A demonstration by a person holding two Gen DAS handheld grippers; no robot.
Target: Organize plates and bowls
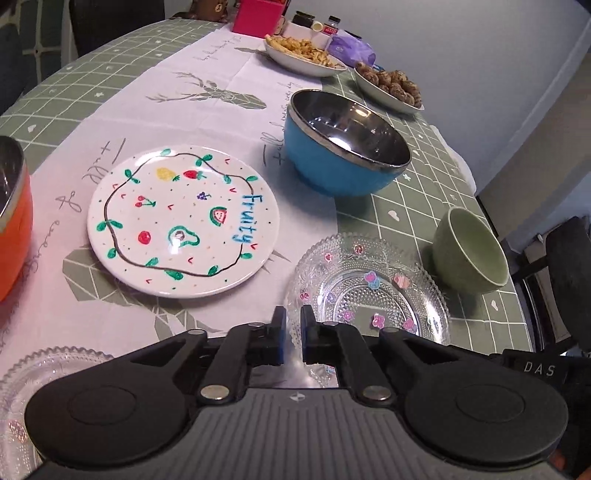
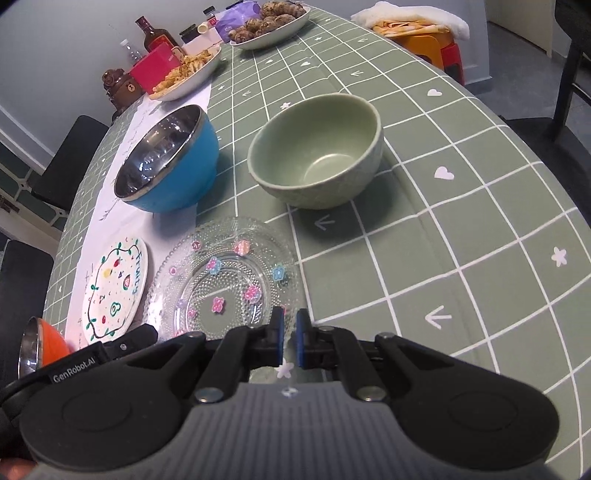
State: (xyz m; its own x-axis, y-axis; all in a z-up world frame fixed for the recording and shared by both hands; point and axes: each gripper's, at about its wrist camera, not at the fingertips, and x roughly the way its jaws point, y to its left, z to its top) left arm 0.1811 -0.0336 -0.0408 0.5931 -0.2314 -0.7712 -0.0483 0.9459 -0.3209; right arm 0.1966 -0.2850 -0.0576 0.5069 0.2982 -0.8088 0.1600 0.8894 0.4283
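Note:
A clear glass plate with flower stickers (image 1: 369, 288) (image 2: 225, 277) lies on the table in front of both grippers. My left gripper (image 1: 293, 325) has its fingers nearly together at the plate's near left rim, holding nothing. My right gripper (image 2: 290, 328) is likewise nearly shut and empty at the plate's near right rim. A white "Fruity" plate (image 1: 183, 221) (image 2: 116, 288) lies to the left. A blue steel-lined bowl (image 1: 343, 144) (image 2: 168, 162) and a green bowl (image 1: 471, 251) (image 2: 316, 151) stand beyond. An orange bowl (image 1: 13, 221) (image 2: 40, 347) is at the far left.
A second glass plate (image 1: 22, 384) lies at the near left. Dishes of fries (image 1: 303, 53) (image 2: 188, 72) and round snacks (image 1: 391, 86) (image 2: 269, 26) stand at the far end with bottles and a pink box (image 2: 155, 68). The table edge runs along the right (image 1: 517, 295).

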